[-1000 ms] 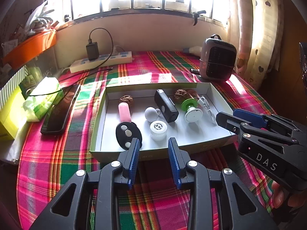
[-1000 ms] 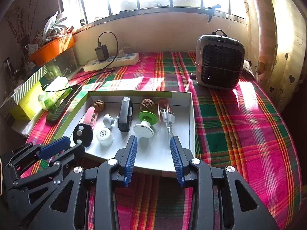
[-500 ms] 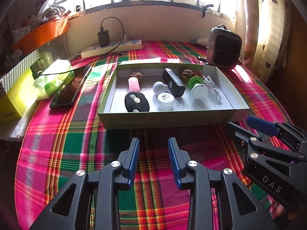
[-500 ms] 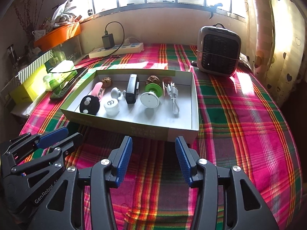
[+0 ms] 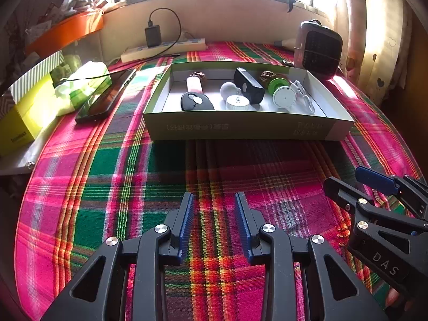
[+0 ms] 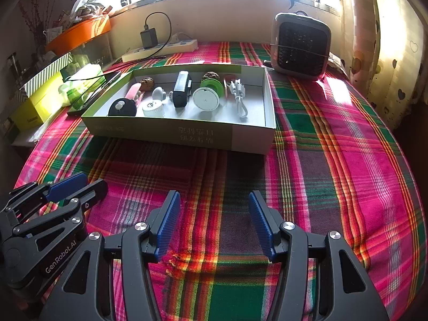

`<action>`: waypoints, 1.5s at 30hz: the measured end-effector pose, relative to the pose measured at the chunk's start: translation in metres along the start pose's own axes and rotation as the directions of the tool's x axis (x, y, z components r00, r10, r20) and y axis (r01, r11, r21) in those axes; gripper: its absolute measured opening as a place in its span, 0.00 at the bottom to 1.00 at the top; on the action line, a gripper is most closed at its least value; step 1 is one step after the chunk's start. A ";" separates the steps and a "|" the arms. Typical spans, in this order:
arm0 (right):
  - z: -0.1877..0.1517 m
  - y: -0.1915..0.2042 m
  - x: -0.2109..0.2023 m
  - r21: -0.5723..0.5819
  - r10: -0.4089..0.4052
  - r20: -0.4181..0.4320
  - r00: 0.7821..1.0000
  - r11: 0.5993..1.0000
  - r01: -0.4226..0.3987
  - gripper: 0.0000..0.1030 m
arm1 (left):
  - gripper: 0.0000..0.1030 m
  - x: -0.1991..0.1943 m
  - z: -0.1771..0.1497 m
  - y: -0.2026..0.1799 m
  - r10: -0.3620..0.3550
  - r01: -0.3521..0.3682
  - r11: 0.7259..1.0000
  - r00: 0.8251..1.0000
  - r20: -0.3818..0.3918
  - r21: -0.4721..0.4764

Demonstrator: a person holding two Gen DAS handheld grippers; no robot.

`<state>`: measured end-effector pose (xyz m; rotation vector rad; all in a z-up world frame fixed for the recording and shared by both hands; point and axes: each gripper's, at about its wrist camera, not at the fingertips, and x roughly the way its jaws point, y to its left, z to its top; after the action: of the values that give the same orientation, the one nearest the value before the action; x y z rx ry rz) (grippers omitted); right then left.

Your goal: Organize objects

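All the small items sat in the box (image 6: 187, 133); none lay on the cloth in front of it. I had the left gripper (image 5: 214, 224) and right gripper (image 6: 214, 222) short of the box, both apart and empty, the right just opened wider. Looked essentially done to me.

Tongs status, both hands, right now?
Left tongs: open, empty, over the plaid cloth.
Right tongs: just been opening, nothing between them.

Woven plaid tablecloth (image 5: 112, 176), matt cardboard box (image 5: 240, 127), glossy phone (image 5: 107, 96)

Black gripper (image 6: 214, 223), blue ribbed pads (image 6: 167, 222)
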<state>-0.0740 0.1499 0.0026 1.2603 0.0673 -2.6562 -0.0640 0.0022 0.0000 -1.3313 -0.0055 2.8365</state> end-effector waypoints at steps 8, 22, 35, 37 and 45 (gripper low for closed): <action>-0.011 0.002 -0.003 -0.004 -0.027 0.005 1.000 1.000 0.027 0.58 | 0.31 -0.003 -0.006 -0.001 -0.002 0.002 1.000 1.000 0.022 -0.011; -0.016 0.004 -0.005 0.000 -0.055 0.021 0.998 0.998 0.055 0.61 | 0.32 -0.006 -0.011 -0.001 0.002 -0.002 1.000 0.999 0.045 -0.008; -0.016 0.004 -0.005 0.000 -0.055 0.021 0.998 0.998 0.055 0.62 | 0.32 -0.006 -0.011 -0.001 0.003 -0.003 1.000 0.999 0.045 -0.007; -0.016 0.004 -0.005 0.000 -0.055 0.021 0.998 0.998 0.055 0.62 | 0.32 -0.006 -0.011 -0.002 0.002 -0.002 1.000 0.999 0.045 -0.007; -0.016 0.004 -0.005 0.000 -0.055 0.021 0.998 0.998 0.055 0.62 | 0.32 -0.006 -0.011 -0.001 0.003 -0.002 1.000 0.999 0.045 -0.007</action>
<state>-0.0579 0.1486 -0.0034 1.2474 0.1012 -2.7155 -0.0515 0.0036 -0.0022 -1.2695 -0.0147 2.8705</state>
